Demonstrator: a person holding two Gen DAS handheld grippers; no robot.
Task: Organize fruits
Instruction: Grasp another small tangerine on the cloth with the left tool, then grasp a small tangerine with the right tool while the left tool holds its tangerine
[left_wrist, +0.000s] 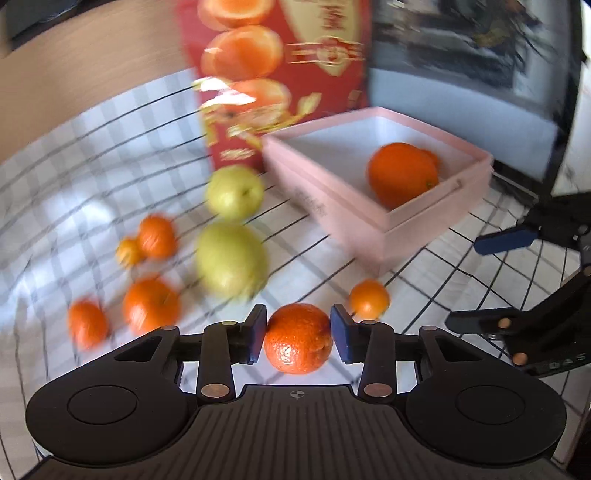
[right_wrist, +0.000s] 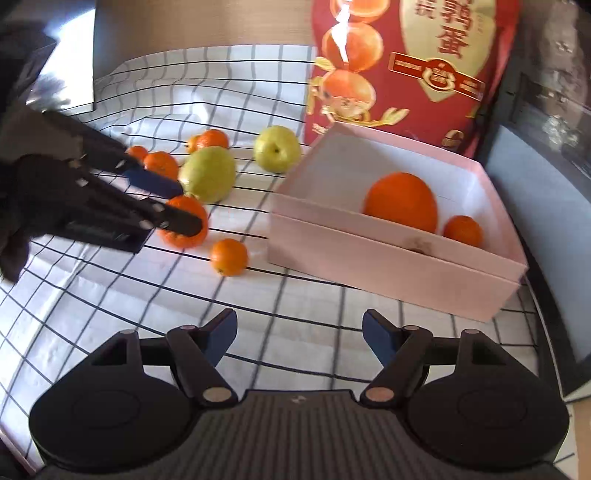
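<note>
1. Where the left tool (left_wrist: 298, 334) closes in, its two blue pads sit against either side of a mandarin (left_wrist: 298, 338); the same grip shows from the right wrist view, left tool (right_wrist: 184, 206) clamped on the mandarin (right_wrist: 183, 221).
2. Whether that mandarin rests on the cloth or is lifted clear cannot be told.
3. Right tool (right_wrist: 299, 338) stands wide, nothing between its pads, over bare checked cloth (right_wrist: 295, 299) on the counter.
4. Pink box (right_wrist: 388, 258) lies to the right, open on top, white inside. It holds a large orange (right_wrist: 400, 203) and a smaller mandarin (right_wrist: 462, 230) just beside it, at the near wall.
5. One loose small mandarin (right_wrist: 229, 257) sits on the cloth between the held fruit and the box, near both, touching neither.
6. Two green-yellow pears lie behind the left tool: the nearer pear (right_wrist: 208, 173) close to the pads, the farther pear (right_wrist: 277, 148) near the box's back corner.
7. Several more mandarins (left_wrist: 151, 306) are scattered left of the pears; blur in the left wrist view makes the count unsure.
8. Red printed carton (right_wrist: 406, 66) stands upright behind the box, with orange pictures and gold lettering.
</note>
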